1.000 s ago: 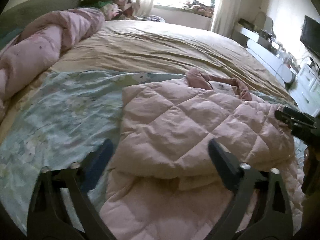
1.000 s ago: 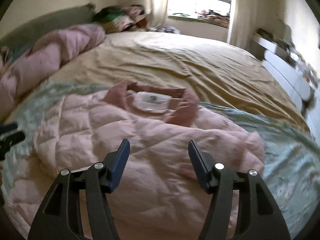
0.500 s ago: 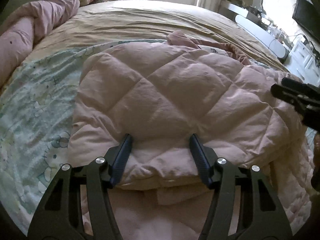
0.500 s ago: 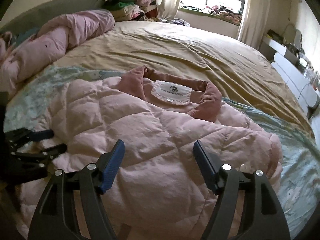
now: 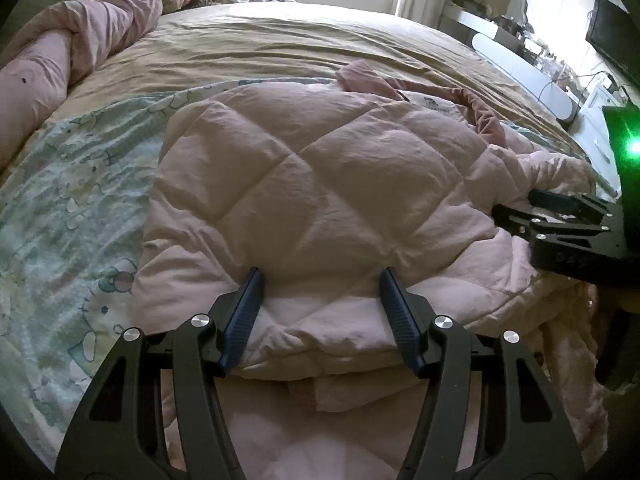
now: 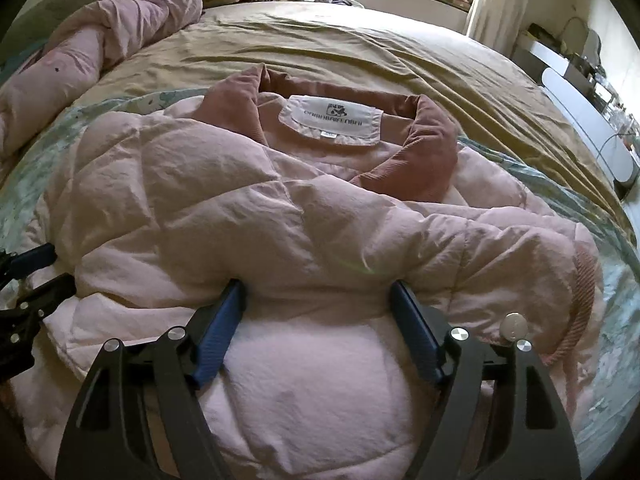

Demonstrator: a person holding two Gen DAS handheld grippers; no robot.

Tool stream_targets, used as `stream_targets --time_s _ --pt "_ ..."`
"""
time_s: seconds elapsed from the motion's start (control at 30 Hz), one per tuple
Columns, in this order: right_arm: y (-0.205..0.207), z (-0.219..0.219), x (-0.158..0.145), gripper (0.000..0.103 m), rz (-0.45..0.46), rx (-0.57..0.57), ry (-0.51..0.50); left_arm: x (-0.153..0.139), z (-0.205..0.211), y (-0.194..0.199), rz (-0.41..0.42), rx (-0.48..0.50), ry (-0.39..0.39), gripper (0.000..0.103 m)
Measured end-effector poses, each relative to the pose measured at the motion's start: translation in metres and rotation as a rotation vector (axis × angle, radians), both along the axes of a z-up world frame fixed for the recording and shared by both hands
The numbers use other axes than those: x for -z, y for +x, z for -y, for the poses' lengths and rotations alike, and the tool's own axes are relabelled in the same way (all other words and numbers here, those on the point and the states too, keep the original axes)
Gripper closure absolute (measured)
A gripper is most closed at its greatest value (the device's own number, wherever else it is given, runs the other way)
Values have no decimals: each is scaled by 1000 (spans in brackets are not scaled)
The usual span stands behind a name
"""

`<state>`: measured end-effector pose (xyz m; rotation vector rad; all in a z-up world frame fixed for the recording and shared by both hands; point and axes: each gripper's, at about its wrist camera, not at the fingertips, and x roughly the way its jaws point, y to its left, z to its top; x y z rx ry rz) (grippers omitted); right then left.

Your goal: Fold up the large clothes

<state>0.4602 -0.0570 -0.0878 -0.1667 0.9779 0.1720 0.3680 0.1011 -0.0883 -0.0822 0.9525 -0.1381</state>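
**Pink quilted jacket on bed, collar end away from both grippers**

Jacket (image 6: 280, 216) lies on the pale-green printed sheet (image 5: 68, 200), atop the tan bedspread (image 6: 360, 40). Collar (image 6: 432, 148) and white label (image 6: 332, 118) at the far end, toward the window; long axis runs near-to-far, hem end nearest the cams. Left gripper (image 5: 320, 308) clenched on the folded near edge, fabric bunched btwn its blue pads. Right gripper (image 6: 316, 316) straddles padded fabric w/ jaws opening; can't tell if pads press.

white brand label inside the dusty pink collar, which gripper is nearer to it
Right. The right gripper sits directly below the white brand label; the left gripper is off to its left.
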Motion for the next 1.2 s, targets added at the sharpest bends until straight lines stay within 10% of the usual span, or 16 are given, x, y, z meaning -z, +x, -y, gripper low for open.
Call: stream_targets --time_s 0.67,1.2 --pt "-39 7 -23 17 22 25 70 -16 -12 -22 1 -13 -57 49" --pt "-74 23 -53 7 40 39 173 -32 -15 -56 -40 -65 -73 9"
